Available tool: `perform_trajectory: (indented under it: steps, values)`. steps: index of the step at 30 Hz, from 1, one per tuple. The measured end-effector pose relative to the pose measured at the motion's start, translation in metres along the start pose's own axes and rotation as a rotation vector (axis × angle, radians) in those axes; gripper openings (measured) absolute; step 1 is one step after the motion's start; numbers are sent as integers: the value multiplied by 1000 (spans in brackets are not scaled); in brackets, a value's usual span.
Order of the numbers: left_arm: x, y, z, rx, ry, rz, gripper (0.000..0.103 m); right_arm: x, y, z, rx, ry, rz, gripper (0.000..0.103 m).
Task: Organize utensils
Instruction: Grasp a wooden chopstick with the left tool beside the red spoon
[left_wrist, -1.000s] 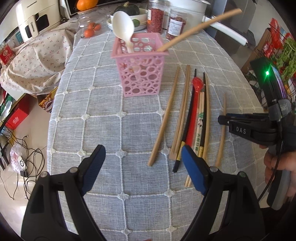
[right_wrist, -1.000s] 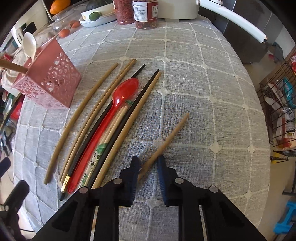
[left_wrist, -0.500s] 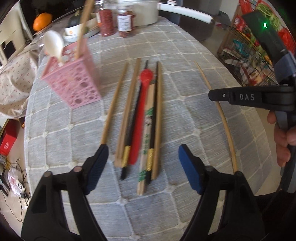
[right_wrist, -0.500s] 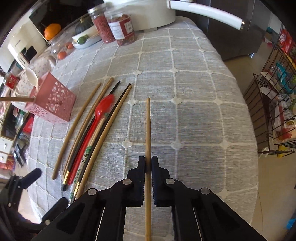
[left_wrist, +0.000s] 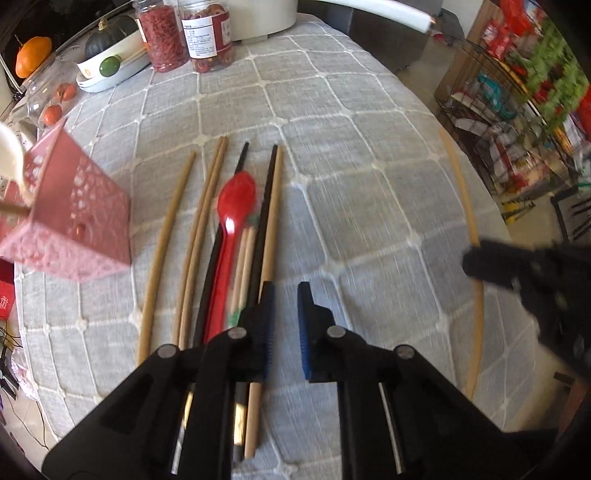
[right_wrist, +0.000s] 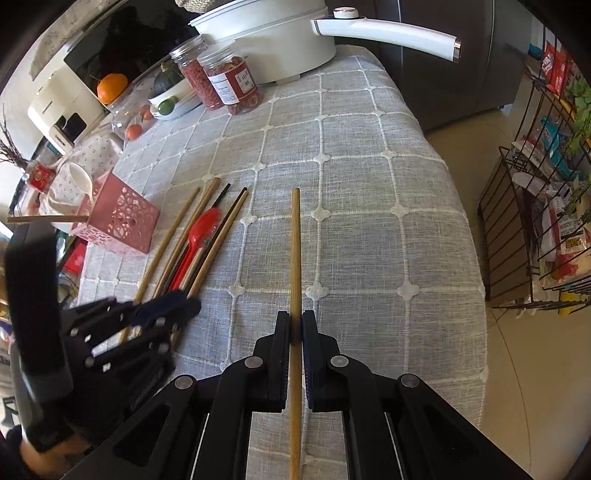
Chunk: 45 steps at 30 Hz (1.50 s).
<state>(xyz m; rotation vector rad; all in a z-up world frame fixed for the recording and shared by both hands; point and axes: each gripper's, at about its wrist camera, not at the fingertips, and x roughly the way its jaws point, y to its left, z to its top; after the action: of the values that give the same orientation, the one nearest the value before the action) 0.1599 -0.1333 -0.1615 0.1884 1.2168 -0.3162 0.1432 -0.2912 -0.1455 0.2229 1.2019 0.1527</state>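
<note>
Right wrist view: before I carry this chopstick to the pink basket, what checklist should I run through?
1. Right hand-held gripper shut on the chopstick: ok.
2. Chopstick apart from the row with the red spoon: ok.
3. Pink basket has room, holding a white spoon and one wooden stick: ok.
4. Left hand-held gripper out of the way: not ok, over the row, jaws just closing, nothing between them.

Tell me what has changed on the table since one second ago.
The right gripper closed on the single wooden chopstick and lifted it. The left gripper has just been closing, with nothing between its fingers. The pink perforated basket and red plastic spoon stayed put.
</note>
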Motion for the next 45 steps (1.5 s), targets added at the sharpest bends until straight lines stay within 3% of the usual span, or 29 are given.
perform_trajectory:
  steps: [3,18,26,38,41,45]
  values:
    - [8,2,12,-34,13,-28,9,-5,-6,0,14,-6,14,7]
    - [21,-3,34,-17,28,87,9,-7,-30,0,63,-5,25,7]
    - [25,1,43,-30,45,66,9,-5,-27,1,59,0,25,7]
    - [36,-15,49,37,70,87,8,-1,-34,2,81,13,23,7]
    - [35,-26,46,80,52,126,7,-4,-34,2,86,4,21,7]
    - [23,-37,32,103,3,107,7,-15,-37,-1,107,-26,23,7]
